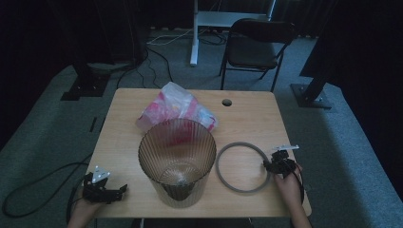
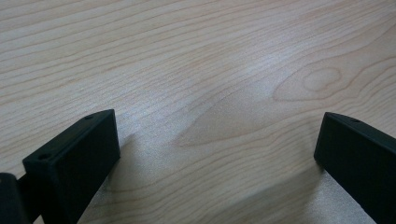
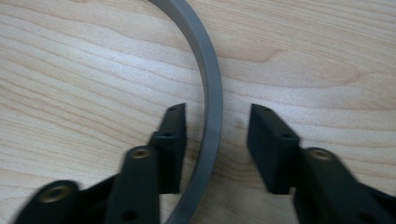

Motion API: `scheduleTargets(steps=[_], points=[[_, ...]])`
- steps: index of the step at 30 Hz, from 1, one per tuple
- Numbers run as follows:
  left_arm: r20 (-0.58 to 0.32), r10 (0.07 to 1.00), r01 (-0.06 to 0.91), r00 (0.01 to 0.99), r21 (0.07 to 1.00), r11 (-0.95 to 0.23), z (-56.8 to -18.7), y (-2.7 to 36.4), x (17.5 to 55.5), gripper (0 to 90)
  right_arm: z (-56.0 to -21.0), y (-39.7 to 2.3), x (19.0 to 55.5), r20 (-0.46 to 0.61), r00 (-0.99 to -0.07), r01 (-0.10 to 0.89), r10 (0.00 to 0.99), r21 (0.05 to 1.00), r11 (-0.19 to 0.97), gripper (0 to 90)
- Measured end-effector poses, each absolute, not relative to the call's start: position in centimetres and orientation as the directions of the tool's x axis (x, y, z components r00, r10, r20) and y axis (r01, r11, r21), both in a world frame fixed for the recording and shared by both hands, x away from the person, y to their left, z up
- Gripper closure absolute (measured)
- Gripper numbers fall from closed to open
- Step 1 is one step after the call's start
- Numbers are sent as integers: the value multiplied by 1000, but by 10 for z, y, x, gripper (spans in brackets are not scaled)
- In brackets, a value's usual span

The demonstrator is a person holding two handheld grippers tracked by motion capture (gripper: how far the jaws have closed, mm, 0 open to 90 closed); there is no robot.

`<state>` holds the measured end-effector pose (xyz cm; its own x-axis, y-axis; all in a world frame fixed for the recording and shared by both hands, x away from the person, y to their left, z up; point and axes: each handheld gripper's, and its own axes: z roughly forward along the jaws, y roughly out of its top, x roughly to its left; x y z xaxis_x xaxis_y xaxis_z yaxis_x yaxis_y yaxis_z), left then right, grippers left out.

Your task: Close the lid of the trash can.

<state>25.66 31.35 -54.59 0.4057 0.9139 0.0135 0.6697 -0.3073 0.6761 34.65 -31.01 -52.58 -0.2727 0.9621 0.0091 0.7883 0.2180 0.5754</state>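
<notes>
A grey ring (image 1: 237,190) lies flat on the wooden table (image 1: 247,114), right of a translucent ribbed bin (image 1: 177,161) that stands upright. My right gripper (image 1: 267,166) is at the ring's right side. In the right gripper view its jaws straddle the ring's band (image 3: 212,84), one inside the ring and one outside; the gripper (image 3: 217,126) is open, with a small gap on each side of the band. My left gripper (image 1: 122,190) rests near the table's front left corner, open over bare wood (image 2: 217,140), nothing between its jaws.
A crumpled pink and white plastic bag (image 1: 176,107) lies behind the bin. A cable hole (image 1: 226,102) sits at the table's back edge. Beyond the table stand a black chair (image 1: 254,47) and a white desk leg (image 1: 194,42) on grey carpet.
</notes>
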Motion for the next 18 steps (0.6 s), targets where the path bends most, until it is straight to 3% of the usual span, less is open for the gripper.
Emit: scheduleTargets(steps=[1, 2, 4, 12, 18], points=[[13, 914, 670, 406, 676, -307, -546, 314, 257, 1, -526, -310, 346, 9, -273, 788, 962, 575, 218, 666], [13, 914, 670, 406, 676, -307, -546, 313, 257, 1, -525, -311, 346, 8, -269, 790, 963, 574, 216, 736], [13, 914, 670, 406, 676, -307, -546, 314, 257, 1, -525, -310, 347, 1, -270, 789, 963, 573, 220, 790], [13, 914, 669, 406, 676, -307, -546, 314, 257, 1, -526, -314, 348, 44, -223, 796, 974, 585, 156, 823], [14, 914, 669, 406, 677, -307, -546, 314, 257, 1, -528, -330, 348, 208, -196, 808, 958, 589, 37, 829]])
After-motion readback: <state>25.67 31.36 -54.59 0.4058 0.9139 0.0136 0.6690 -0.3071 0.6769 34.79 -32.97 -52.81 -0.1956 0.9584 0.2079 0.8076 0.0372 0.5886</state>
